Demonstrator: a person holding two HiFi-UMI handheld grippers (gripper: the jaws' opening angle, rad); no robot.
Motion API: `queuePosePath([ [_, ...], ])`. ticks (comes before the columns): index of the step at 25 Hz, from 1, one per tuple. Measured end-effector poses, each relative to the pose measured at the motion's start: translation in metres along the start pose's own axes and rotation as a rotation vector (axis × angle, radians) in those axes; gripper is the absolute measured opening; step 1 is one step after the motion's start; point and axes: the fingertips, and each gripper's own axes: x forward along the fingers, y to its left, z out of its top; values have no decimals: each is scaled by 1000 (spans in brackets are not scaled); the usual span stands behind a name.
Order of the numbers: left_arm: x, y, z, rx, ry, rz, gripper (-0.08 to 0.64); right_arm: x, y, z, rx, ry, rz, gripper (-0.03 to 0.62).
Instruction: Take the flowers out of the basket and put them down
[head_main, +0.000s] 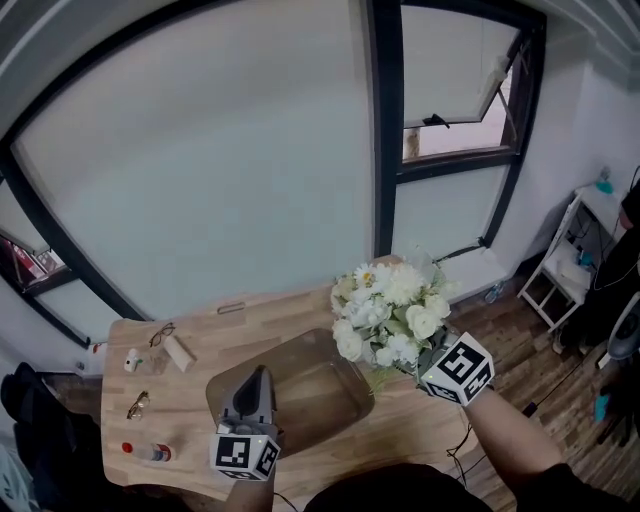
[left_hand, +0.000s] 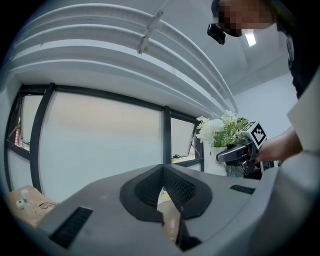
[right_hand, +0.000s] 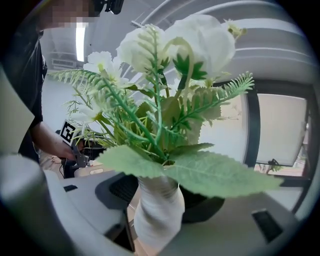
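Note:
A bunch of white flowers (head_main: 390, 310) with green leaves hangs above the right rim of the brown basket (head_main: 320, 385) on the wooden table. My right gripper (head_main: 425, 350) is shut on the bunch's white wrapped stem (right_hand: 157, 215), one pad on each side. The blooms (right_hand: 165, 100) fill the right gripper view. My left gripper (head_main: 260, 375) stands over the basket's left part, pointing away from me, its jaws together and nothing visibly held. In the left gripper view the flowers (left_hand: 220, 127) and the right gripper (left_hand: 240, 152) show off to the right.
On the table's left part (head_main: 200, 330) lie a pair of glasses (head_main: 161, 334), a wooden block (head_main: 180, 352), a small white bottle (head_main: 132, 360), another pair of glasses (head_main: 138, 405) and a red item (head_main: 127, 447). A large window stands behind; a white shelf (head_main: 570, 265) is at far right.

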Motion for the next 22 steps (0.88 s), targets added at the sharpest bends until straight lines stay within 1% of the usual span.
queuePosePath([
  [8,27,-37,1,2,3,-93,3,-37,-18,-18,23,22,-78,273],
  [14,42,-66,-6,-3,14,-156,3,-59,-23,-35,32,42,-123,273],
  [17,50,-79,-8,-10,15,-176,3,-69,-26,-45,41,49,-142,273],
  [22,58,-93,-9,-23,13,-189,3,-79,-30,-61,61,60,-164,273],
])
